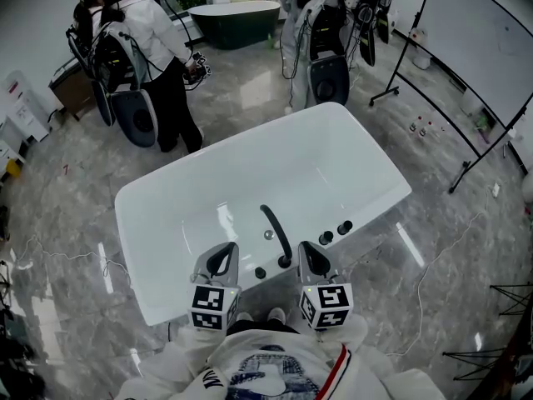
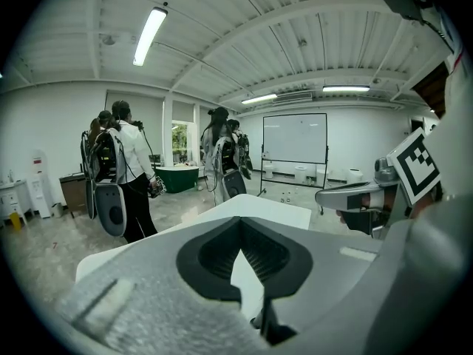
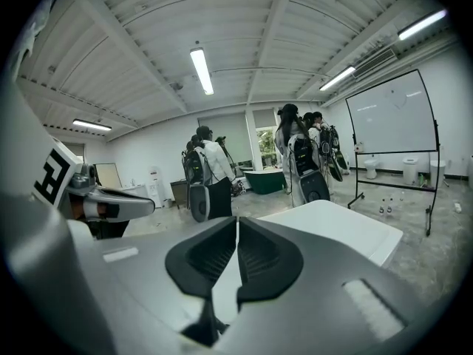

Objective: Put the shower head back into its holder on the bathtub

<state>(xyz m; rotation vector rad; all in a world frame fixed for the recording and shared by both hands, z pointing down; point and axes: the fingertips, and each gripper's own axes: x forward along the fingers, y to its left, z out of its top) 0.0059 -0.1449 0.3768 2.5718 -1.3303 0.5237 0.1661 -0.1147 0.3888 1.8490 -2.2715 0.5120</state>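
Black shower head (image 1: 276,233) seems to rest in its holder (image 1: 285,262) on the bathtub (image 1: 316,169) rim at 6 o'clock, so we must not bump it with our left tool (image 1: 221,252) and right tool (image 1: 308,250), both pressed together and empty.

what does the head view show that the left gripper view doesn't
Only the head view: the black shower head and black knobs at the near rim of the white bathtub. Only the left gripper view: ceiling strip lights, and the left gripper seen from behind its jaws, together and empty. Both: the white bathtub, the right gripper, people wearing backpacks, a dark green tub.
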